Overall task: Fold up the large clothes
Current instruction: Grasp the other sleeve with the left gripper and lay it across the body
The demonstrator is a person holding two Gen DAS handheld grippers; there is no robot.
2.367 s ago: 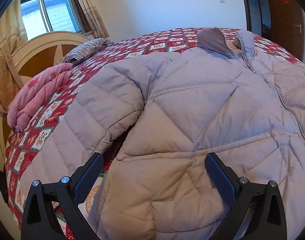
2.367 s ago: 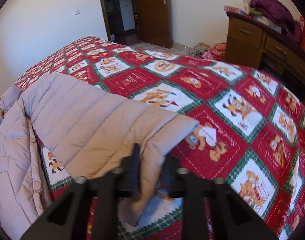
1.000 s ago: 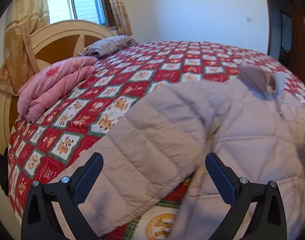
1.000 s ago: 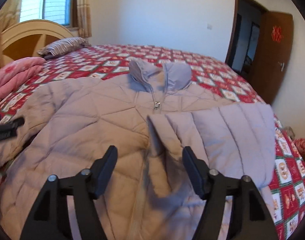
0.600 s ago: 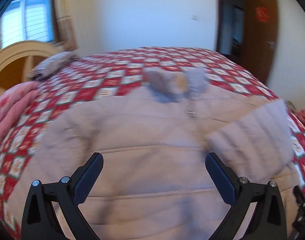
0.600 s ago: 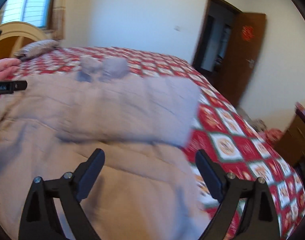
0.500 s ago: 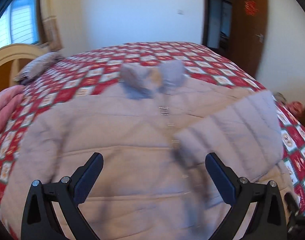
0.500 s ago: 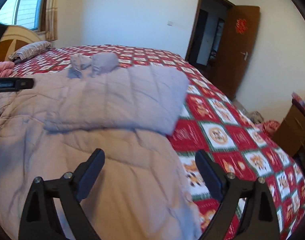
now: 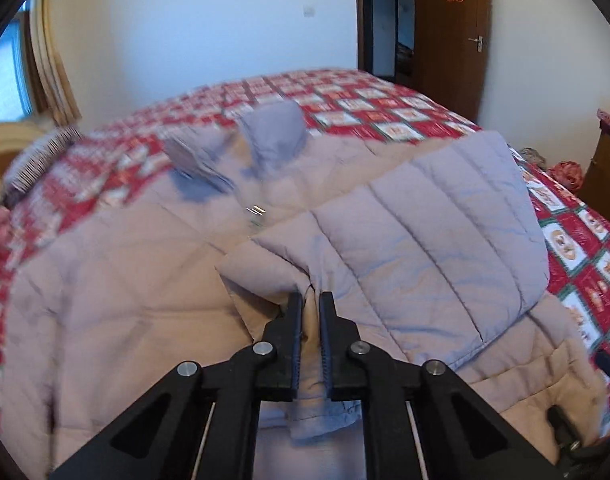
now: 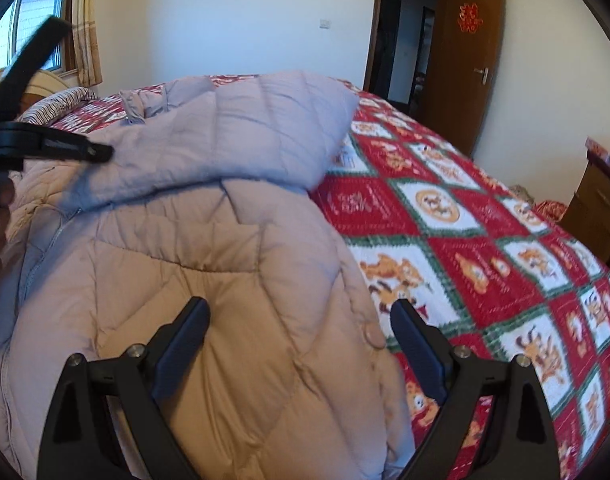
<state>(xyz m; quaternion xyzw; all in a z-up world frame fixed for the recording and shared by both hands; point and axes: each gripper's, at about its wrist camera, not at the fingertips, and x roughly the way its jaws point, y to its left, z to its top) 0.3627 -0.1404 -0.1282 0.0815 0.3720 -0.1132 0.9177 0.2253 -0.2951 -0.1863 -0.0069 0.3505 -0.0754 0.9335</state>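
Note:
A pale pink-grey quilted puffer jacket (image 9: 117, 304) lies front-up on the bed, collar (image 9: 273, 136) at the far end. Its right sleeve (image 9: 433, 240) is folded across the chest. My left gripper (image 9: 310, 300) is shut on the cuff end of that sleeve, near the zip line. In the right wrist view the jacket (image 10: 209, 280) fills the left half, with the folded sleeve (image 10: 241, 144) across it. My right gripper (image 10: 301, 316) is open and empty, above the jacket's lower right edge. The left gripper (image 10: 105, 151) shows at the left there.
The bed has a red, white and green patterned quilt (image 10: 485, 240), bare to the right of the jacket. A striped pillow (image 9: 37, 156) and headboard lie at the far left. A wooden door (image 10: 465, 60) and a dresser (image 10: 601, 200) stand to the right.
My right gripper let go of the sleeve after laying it across the chest and opened wide. My left gripper swung to the sleeve's cuff end and shut on it.

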